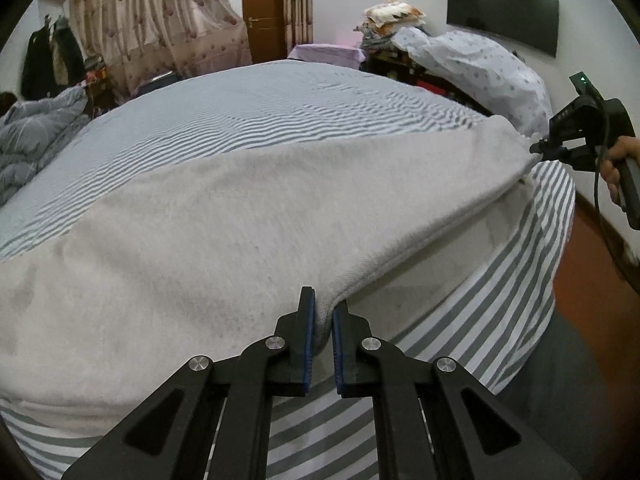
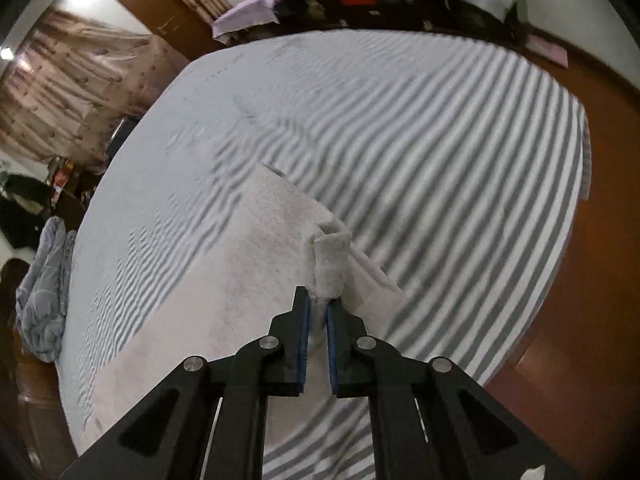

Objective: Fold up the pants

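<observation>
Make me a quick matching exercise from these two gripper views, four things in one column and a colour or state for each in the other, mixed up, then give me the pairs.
Things:
1. pants
2. bed sheet
3. left gripper
4. floor

Colour or state:
A. reddish brown
B. grey and white stripes
C. shut on an edge of fabric
D. plain light grey, stretched between two grippers

Pairs: 1-D, 2-B, 3-C, 4-A. The far end of the pants is pinched by the right gripper.

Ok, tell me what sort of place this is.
A bedroom, most likely in a home. A wide bed with a striped sheet fills the view, curtains hang at the far side, clothes hang in the corner, and bedding is piled beside a wooden door.
</observation>
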`<action>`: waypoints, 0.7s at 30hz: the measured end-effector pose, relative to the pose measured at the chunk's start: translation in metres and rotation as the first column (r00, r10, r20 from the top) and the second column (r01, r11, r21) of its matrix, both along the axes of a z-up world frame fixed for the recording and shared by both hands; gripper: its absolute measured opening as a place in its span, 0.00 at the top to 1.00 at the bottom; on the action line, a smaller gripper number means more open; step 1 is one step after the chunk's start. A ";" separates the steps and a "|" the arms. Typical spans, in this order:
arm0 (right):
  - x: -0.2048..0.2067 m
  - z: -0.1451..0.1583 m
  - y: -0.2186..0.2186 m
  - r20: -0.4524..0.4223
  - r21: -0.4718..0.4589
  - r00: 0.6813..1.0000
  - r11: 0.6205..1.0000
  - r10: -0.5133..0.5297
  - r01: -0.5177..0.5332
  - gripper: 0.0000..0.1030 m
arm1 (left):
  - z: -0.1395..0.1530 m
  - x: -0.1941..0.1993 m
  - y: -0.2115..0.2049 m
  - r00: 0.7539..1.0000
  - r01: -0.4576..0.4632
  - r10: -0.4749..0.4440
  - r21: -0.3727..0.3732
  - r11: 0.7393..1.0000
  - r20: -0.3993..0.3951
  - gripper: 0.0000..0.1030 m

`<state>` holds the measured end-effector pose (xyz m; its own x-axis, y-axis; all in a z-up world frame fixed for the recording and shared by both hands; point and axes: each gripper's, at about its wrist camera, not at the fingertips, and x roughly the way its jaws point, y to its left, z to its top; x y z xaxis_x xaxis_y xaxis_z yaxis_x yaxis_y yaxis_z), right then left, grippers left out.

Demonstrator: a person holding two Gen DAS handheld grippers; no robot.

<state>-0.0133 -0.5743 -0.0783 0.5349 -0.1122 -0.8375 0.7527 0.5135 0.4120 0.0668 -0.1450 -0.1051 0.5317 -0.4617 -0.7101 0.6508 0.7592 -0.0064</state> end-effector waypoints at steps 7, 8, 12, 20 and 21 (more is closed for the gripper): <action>-0.017 -0.033 0.005 -0.033 0.059 0.999 0.998 -0.024 0.026 0.92 | -0.009 0.002 -0.001 1.000 0.006 -0.006 0.025 1.000 -0.023 0.93; -0.016 -0.037 0.005 -0.042 0.070 0.999 0.997 -0.022 0.025 0.91 | -0.011 0.002 -0.002 1.000 0.008 -0.007 0.029 1.000 -0.028 0.93; -0.019 -0.047 0.000 -0.054 0.099 0.998 0.995 -0.028 0.034 0.84 | -0.017 0.005 -0.002 0.999 0.017 -0.016 0.042 0.999 -0.041 0.93; -0.038 -0.028 0.002 -0.058 0.034 0.997 0.998 -0.051 0.053 0.73 | -0.018 0.003 -0.001 0.999 0.027 -0.026 0.037 0.999 -0.036 0.93; -0.040 -0.022 0.006 -0.057 0.014 0.997 0.999 -0.046 0.046 0.71 | -0.018 0.002 -0.001 0.999 0.024 -0.022 0.034 0.999 -0.037 0.93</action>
